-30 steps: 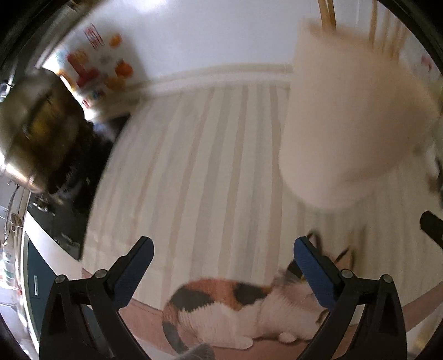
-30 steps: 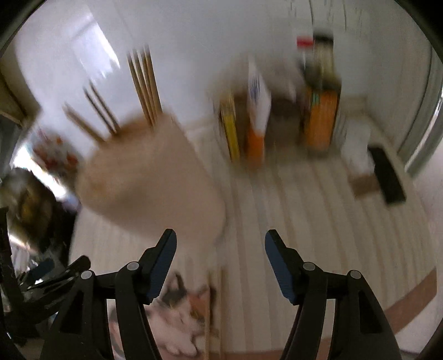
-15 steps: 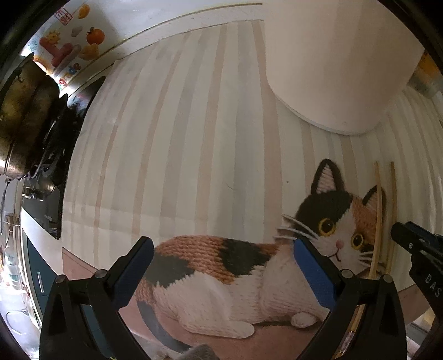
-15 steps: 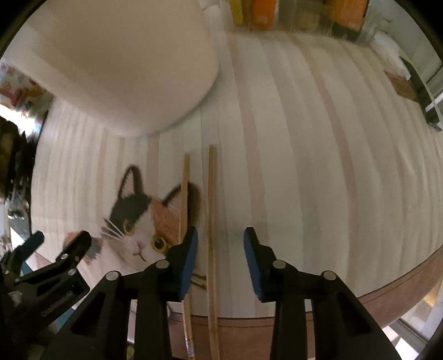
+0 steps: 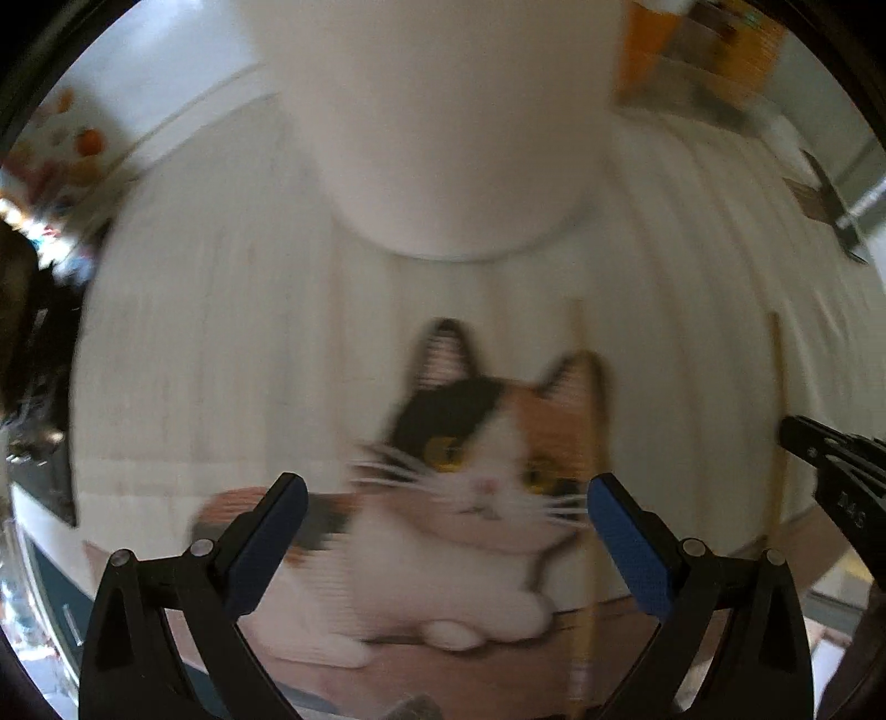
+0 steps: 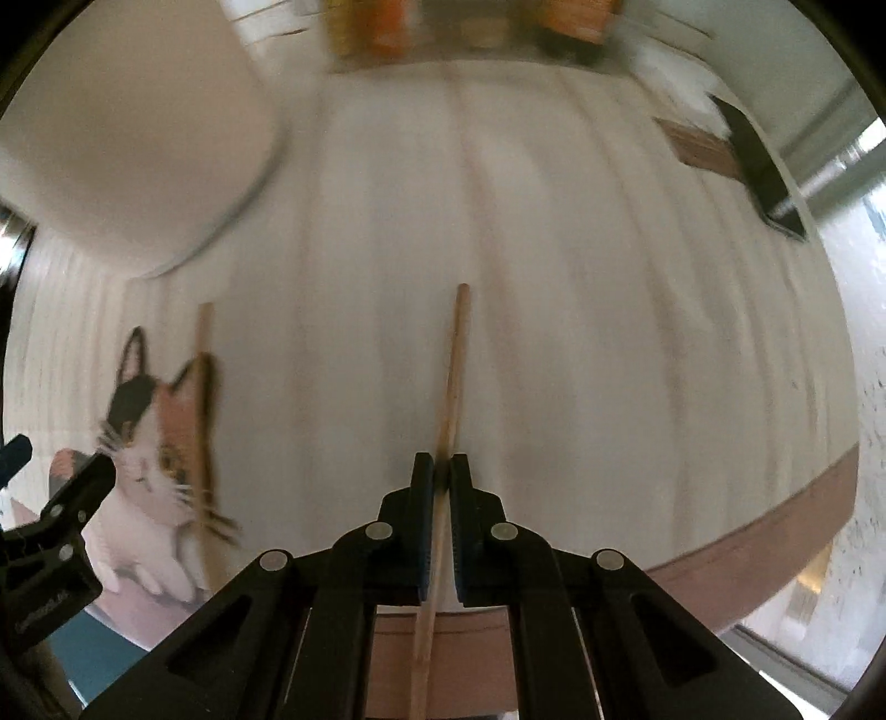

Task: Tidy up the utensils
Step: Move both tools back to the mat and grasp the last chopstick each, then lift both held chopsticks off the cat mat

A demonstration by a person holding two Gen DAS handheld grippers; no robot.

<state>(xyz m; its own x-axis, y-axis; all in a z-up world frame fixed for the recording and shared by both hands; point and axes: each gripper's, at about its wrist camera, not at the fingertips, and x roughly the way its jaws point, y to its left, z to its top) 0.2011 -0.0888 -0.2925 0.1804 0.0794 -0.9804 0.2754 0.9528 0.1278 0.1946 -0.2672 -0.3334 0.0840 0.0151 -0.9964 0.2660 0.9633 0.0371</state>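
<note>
My right gripper (image 6: 441, 471) is shut on a wooden chopstick (image 6: 454, 365) that points forward over the striped mat (image 6: 554, 310). A second chopstick (image 6: 204, 421) lies on the mat across the printed cat's ear; it also shows in the left wrist view (image 5: 588, 498). The held chopstick also shows there at the right (image 5: 778, 421). A tall cream holder cup (image 5: 443, 122) stands at the back of the mat; it also shows in the right wrist view (image 6: 127, 138). My left gripper (image 5: 443, 498) is open and empty above the cat print (image 5: 476, 471).
Boxes and bottles (image 6: 470, 27) stand along the back wall. A black object on a wooden board (image 6: 758, 166) lies at the far right. A stove and pot area (image 5: 33, 310) is at the left. The mat's brown front edge (image 6: 775, 531) is near.
My right gripper has closed on the right-hand chopstick and drawn it rightwards, away from the other one. My left gripper has shifted right, over the cat's face.
</note>
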